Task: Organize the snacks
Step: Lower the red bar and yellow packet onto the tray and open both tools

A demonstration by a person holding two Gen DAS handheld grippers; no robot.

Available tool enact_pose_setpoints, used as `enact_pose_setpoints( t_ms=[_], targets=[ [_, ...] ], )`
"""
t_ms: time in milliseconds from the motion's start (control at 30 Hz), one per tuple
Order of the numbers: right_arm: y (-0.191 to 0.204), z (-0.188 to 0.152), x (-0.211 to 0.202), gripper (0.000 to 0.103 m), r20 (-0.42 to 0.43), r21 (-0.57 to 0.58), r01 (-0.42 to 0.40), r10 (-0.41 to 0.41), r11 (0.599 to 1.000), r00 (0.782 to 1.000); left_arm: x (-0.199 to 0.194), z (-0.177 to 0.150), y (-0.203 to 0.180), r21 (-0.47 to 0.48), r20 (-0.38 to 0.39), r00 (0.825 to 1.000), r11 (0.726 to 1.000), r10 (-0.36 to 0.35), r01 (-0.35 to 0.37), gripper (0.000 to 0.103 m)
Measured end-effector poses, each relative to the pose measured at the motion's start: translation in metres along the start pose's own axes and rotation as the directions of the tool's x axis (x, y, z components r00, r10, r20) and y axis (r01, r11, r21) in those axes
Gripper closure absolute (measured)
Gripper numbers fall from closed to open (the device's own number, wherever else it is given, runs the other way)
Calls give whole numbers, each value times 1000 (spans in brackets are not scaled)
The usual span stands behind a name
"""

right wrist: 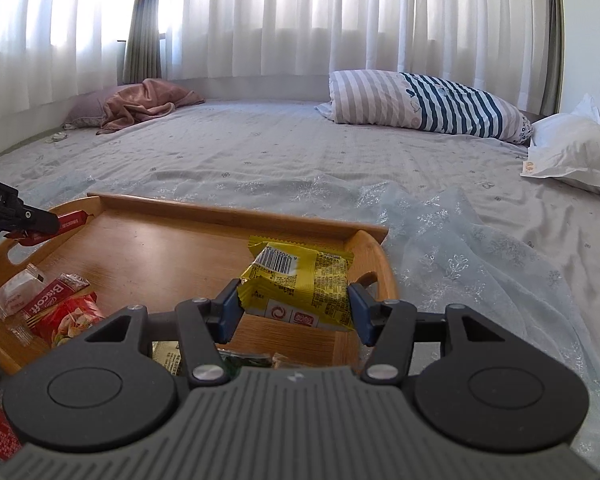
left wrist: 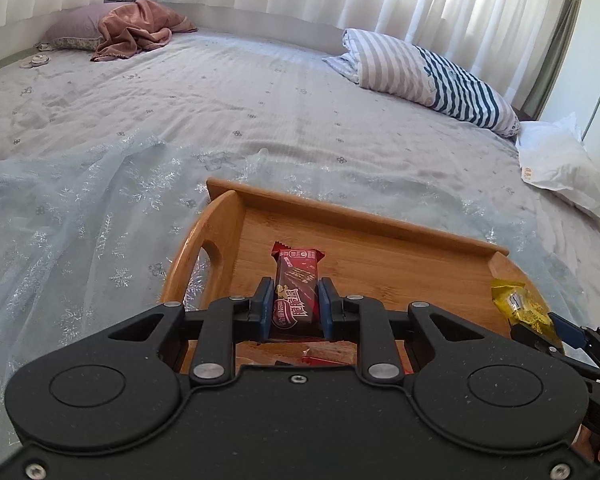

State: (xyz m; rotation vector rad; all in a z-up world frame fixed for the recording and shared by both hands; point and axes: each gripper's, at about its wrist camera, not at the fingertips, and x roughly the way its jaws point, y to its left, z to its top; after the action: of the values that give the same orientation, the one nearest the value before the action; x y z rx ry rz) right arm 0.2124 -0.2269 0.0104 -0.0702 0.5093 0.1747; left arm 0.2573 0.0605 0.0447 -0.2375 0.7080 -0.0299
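Left gripper (left wrist: 296, 292) pinches a red wafer bar (left wrist: 296, 292) upright over the wooden tray (left wrist: 380, 232); right gripper (right wrist: 296, 300) clamps a yellow snack packet (right wrist: 300, 280) above the tray's right end — other snacks (right wrist: 56, 308) lie at its left end, on the bed (right wrist: 280, 152).

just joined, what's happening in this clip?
A person with a gripper in each hand is sorting snacks into a wooden tray on a bed. The left gripper is shut on a dark red snack bar, held above the tray. The right gripper grips a yellow snack packet over the tray's right end. A few other snacks already lie in the tray's near left corner.
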Motion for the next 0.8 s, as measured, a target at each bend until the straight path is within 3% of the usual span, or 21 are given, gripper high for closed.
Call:
enact_pose_setpoints(
  t_ms=[800],
  targets=[
    [3, -10, 22, 44, -54, 11, 8, -7, 1000, 999, 31, -8, -7, 49, -43, 998, 998, 48, -46, 81]
  ],
)
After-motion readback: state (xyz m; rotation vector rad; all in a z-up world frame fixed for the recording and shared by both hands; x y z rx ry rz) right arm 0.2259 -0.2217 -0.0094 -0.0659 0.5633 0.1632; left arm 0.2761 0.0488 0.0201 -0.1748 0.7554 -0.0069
